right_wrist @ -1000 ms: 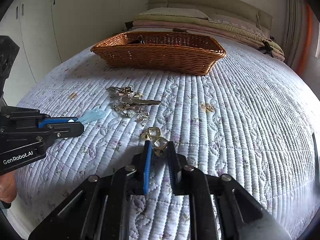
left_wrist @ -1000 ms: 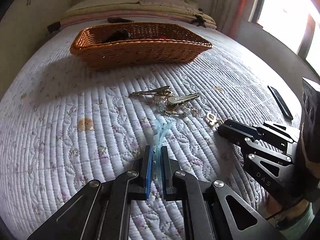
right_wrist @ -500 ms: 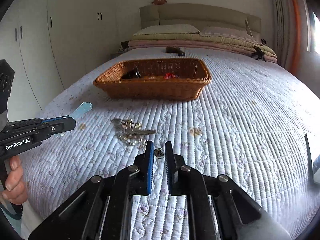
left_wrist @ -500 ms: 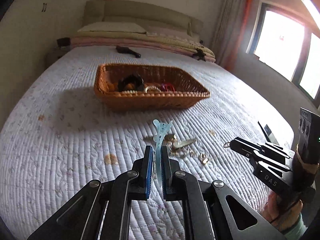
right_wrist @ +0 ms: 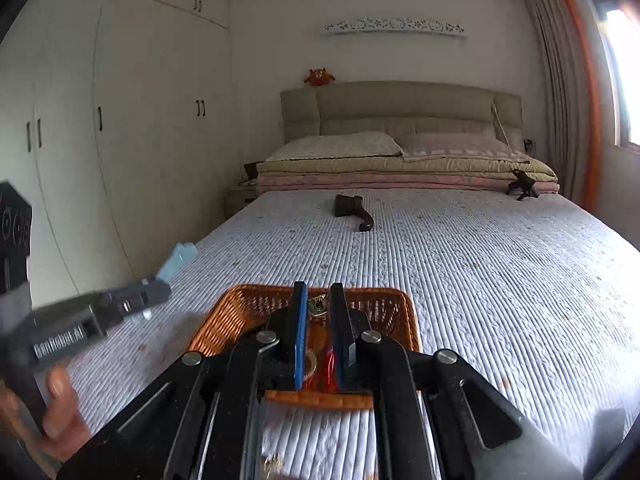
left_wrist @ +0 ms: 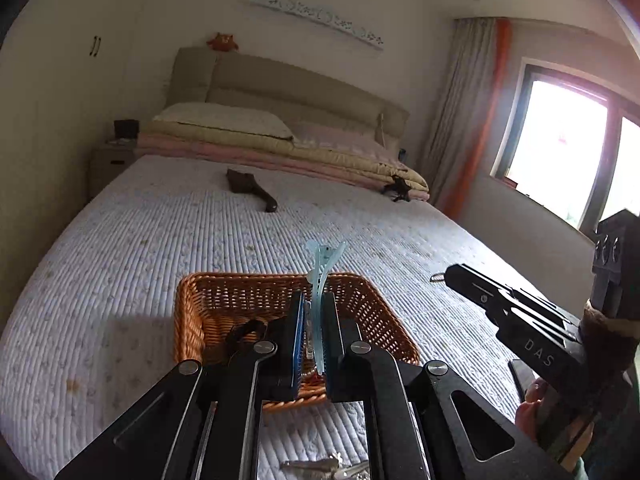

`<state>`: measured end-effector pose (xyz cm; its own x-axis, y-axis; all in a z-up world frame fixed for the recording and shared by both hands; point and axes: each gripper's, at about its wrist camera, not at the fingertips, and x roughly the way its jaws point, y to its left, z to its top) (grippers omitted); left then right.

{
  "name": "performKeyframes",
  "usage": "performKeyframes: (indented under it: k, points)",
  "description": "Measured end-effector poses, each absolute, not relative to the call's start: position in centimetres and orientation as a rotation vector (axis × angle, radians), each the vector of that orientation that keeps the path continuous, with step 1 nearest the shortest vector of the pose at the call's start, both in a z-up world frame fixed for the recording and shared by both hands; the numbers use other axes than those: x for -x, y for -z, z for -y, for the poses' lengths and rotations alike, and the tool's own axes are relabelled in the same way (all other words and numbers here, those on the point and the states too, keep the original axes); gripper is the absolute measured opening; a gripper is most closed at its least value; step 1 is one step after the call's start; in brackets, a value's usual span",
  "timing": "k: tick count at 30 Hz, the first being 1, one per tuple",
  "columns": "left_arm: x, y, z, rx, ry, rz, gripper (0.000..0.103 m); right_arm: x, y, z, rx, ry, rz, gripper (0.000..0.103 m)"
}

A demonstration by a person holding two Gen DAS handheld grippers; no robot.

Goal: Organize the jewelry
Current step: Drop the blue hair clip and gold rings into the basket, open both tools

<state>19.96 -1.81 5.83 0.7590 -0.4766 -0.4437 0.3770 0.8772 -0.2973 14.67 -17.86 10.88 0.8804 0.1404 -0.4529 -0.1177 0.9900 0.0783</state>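
Left wrist view shows the left gripper point(left_wrist: 313, 332) closed on a pale blue hair clip point(left_wrist: 322, 276), its fingers pinching the clip's lower part while the forked end stands upright above the fingertips. Below and beyond it sits the wicker basket point(left_wrist: 192, 316) on the quilted bed cover point(left_wrist: 120, 240), with dark and red items lying inside, partly hidden by the fingers. At the near edge of the picture a small heap of metal clips point(left_wrist: 320, 466) lies on the cover. To the right, the right gripper point(left_wrist: 450, 274) hangs above the bed with a small ring-like metal piece point(left_wrist: 437, 278) showing at its tip.

Right wrist view shows the right gripper narrowly closed, clamping that small gold piece between its fingertips, above the far part of the basket. A red item is visible in the basket between the fingers. On the left, blurred, the left gripper carries the blue clip just left of the basket. Far up the bed lies a dark brush point(right_wrist: 354, 210), and pillows point(right_wrist: 336, 146) are stacked against the headboard.
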Motion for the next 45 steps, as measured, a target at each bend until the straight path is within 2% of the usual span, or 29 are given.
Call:
performKeyframes:
  k: [9,19,23,27,29,30,31,36,40,45]
  points:
    - [-26.3,3.9,5.7,0.226,0.452,-0.717,0.008,-24.1,-2.6,20.2,-0.122,-0.106,-0.693,0.012]
    - [-27.2,5.8,6.9,0.204,0.419,-0.778,0.008,-25.9,1.5,21.1,-0.155,-0.134,-0.81,0.012]
    - [-27.1,5.6,6.9,0.189,0.414,-0.783,0.008,-25.8,1.6,20.7,-0.158,-0.135,-0.835,0.013]
    - [-26.1,4.8,6.9,0.191,0.45,-0.775,0.013,-25.2,1.3,20.8,-0.172,-0.136,-0.823,0.013]
    - [-25.6,4.3,6.8,0.186,0.449,-0.767,0.027,-24.8,1.1,20.6,-0.159,-0.132,-0.824,0.014]
    - [-25.3,4.0,6.7,0.185,0.45,-0.762,0.038,-24.7,1.0,20.7,-0.158,-0.133,-0.826,0.015]
    - [-24.8,3.5,6.5,0.186,0.448,-0.748,0.041,-24.4,0.9,20.7,-0.158,-0.135,-0.824,0.015]
    - [-21.6,1.0,5.1,0.172,0.469,-0.681,0.041,-21.0,-1.0,20.7,-0.18,-0.171,-0.753,0.015]
    - [-18.2,-1.2,3.3,0.165,0.482,-0.626,0.041,-16.1,-2.6,20.3,-0.185,-0.194,-0.668,0.026]
    - [-14.4,-3.1,0.8,0.177,0.482,-0.562,0.041,-10.9,-3.4,19.3,-0.152,-0.211,-0.607,0.027]
